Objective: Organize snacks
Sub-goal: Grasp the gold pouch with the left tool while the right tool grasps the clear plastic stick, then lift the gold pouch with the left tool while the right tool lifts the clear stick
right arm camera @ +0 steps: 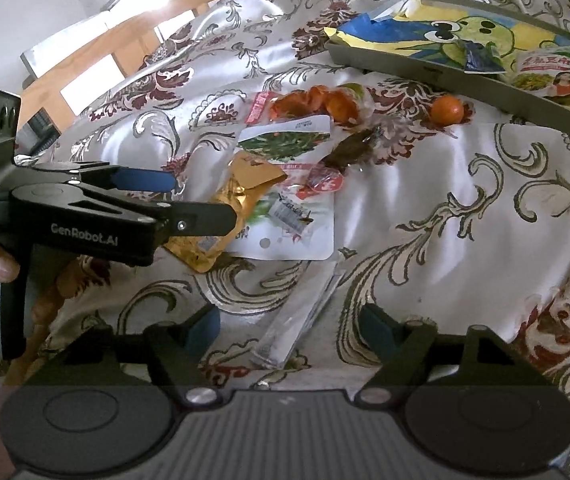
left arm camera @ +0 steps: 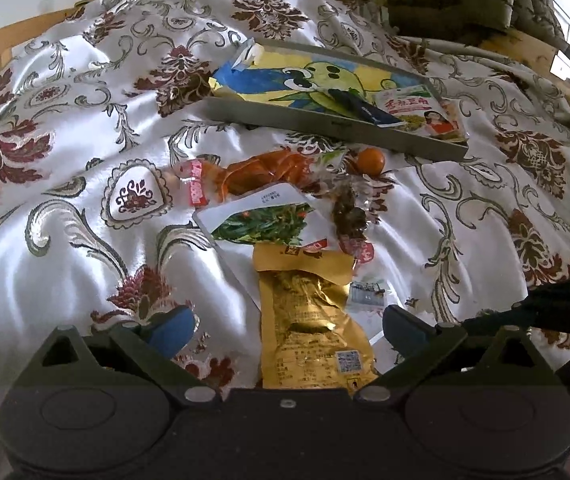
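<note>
Gold packet [left arm camera: 309, 320] between open left tongs [left arm camera: 289, 330], tray [left arm camera: 325, 120] holding two packets (far side)

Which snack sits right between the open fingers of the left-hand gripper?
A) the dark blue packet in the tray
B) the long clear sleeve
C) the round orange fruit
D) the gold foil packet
D. In the left wrist view the gold foil packet lies between the spread fingers of the left gripper, while the round orange fruit sits far ahead near the tray.
</note>
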`<state>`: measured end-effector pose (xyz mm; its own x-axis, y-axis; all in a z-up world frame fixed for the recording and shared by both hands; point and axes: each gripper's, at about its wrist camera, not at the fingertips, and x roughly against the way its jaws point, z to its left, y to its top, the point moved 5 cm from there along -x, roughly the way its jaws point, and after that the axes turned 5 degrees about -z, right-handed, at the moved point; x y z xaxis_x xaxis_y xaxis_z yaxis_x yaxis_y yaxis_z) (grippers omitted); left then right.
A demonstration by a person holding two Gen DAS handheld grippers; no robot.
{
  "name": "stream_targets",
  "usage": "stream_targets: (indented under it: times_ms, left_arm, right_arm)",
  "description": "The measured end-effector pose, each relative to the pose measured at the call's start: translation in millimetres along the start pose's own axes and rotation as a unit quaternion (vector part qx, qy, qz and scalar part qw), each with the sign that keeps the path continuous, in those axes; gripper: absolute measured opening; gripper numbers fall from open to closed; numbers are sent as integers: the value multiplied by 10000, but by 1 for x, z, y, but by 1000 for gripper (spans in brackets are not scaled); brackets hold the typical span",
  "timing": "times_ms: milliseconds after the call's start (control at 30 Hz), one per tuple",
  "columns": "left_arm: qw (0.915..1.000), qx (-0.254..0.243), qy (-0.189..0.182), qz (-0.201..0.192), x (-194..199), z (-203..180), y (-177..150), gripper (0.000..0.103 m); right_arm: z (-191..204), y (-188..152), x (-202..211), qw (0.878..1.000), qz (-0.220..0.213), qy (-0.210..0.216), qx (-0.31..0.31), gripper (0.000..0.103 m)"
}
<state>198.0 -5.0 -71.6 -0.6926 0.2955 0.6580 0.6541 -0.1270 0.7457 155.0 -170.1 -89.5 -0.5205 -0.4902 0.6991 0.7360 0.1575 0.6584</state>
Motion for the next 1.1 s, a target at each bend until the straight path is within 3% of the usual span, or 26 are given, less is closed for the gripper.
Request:
stream_targets:
  times_ms: [100,267,367,467,500,567,800,967,1033,1100]
  left_arm:
    - [10000,77,-7,19,0,0,-1,97]
    - [9998,188,-23,-12,2,2,0,94]
    - [9997,258,-20,14,2,4,0,80]
    - [9994,314,-143,-6,3,4,-1,67]
    - [9994,300,-192,1,3,3,-1,58]
    - [9994,255,-237,32,2,1,-1,47]
    - [9993,219,-247,155,-4,-4,-5,46]
    - [9976,570,-219,311,-10,1,-8,47]
    - [9973,627,-205,322,-10,1,-8,45]
    - [9974,617,-157,330,-10,-1,-8,44]
  right_arm:
    - [0,0,0,10000,0,2,10,81]
    - [2,-1,-1,10000,30,6,70,72]
    - [3,-2,0,10000,32,6,83,64]
    - [5,-2,-1,9999,71,98,87,47]
    - [6,-2,-2,9998,90,128,106,41]
    - [8,-3,-2,9997,101,154,166,41]
    - [11,-5,-6,9993,240,165,232,42]
    - [10,-5,-11,9992,311,147,214,42]
    - [9,-5,-10,9993,280,151,205,30]
    - [9,-4,-9,9994,247,166,187,27]
